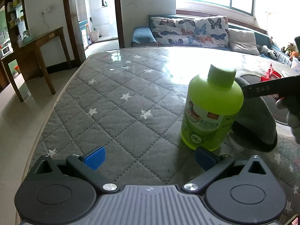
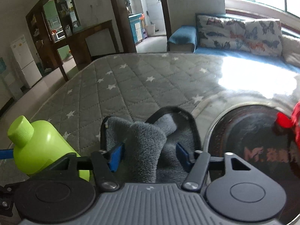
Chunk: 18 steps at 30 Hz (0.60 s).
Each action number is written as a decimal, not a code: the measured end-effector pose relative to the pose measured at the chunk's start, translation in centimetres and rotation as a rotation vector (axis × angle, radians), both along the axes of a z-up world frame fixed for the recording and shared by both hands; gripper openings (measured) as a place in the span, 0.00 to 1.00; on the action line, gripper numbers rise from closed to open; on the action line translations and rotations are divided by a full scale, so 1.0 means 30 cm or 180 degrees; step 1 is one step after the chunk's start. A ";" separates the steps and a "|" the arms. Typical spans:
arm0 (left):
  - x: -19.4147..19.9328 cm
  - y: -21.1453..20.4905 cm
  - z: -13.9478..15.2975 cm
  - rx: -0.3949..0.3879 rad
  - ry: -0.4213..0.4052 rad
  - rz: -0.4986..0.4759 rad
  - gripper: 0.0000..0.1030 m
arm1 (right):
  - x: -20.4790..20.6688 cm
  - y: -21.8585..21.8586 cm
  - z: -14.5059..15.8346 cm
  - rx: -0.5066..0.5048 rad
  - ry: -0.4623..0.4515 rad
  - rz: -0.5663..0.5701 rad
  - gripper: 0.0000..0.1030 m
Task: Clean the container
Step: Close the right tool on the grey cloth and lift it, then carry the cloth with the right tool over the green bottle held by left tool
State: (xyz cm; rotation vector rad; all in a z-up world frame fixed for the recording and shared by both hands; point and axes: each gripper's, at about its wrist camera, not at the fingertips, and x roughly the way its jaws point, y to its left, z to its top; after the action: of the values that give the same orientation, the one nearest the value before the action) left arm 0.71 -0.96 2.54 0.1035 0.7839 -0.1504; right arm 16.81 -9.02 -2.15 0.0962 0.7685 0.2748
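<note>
A lime-green bottle (image 1: 210, 108) with a screw cap stands upright on the quilted star-pattern table cover (image 1: 112, 97). My left gripper (image 1: 150, 158) is open just in front of it; its right blue pad (image 1: 204, 157) is close to the bottle's base and nothing is between the fingers. My right gripper (image 2: 150, 157) is shut on a bunched grey fleece cloth (image 2: 146, 136). A dark round container (image 2: 253, 140) with a metal rim lies just right of the cloth. The bottle (image 2: 37, 150) is at this gripper's left.
A red object (image 2: 286, 121) sits at the container's right edge. A gloved hand (image 1: 294, 121) holds the right gripper at the far right. Beyond the table are a sofa with butterfly cushions (image 1: 189, 30) and a wooden side table (image 1: 37, 45) at the left.
</note>
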 end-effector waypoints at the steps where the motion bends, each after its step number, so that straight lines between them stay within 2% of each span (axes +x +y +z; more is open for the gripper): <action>1: 0.000 -0.002 0.003 -0.0003 -0.0010 -0.0013 1.00 | 0.001 -0.002 -0.007 0.0027 0.0023 0.0000 0.52; 5: 0.004 -0.007 0.016 -0.0036 -0.0040 -0.0053 1.00 | 0.001 -0.008 -0.028 0.0084 0.0076 0.0011 0.43; 6: 0.007 -0.008 0.019 -0.0050 -0.0044 -0.0060 1.00 | -0.008 -0.014 -0.023 0.0149 0.0070 0.0016 0.40; 7: 0.009 -0.009 0.022 -0.0064 -0.0047 -0.0068 1.00 | -0.017 -0.021 -0.017 0.0224 0.0063 0.0022 0.31; 10: 0.010 -0.018 0.029 -0.0076 -0.0071 -0.0097 1.00 | -0.047 -0.043 0.002 0.0451 0.0042 0.0040 0.19; 18: 0.010 -0.025 0.033 -0.0092 -0.0083 -0.0143 1.00 | -0.125 -0.102 0.054 0.1056 -0.0017 0.0089 0.16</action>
State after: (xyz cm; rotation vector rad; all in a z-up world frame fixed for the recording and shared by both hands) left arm 1.03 -1.70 3.52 0.0957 0.7535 -0.2024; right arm 13.06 -12.06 -0.53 0.3978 0.7142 0.4276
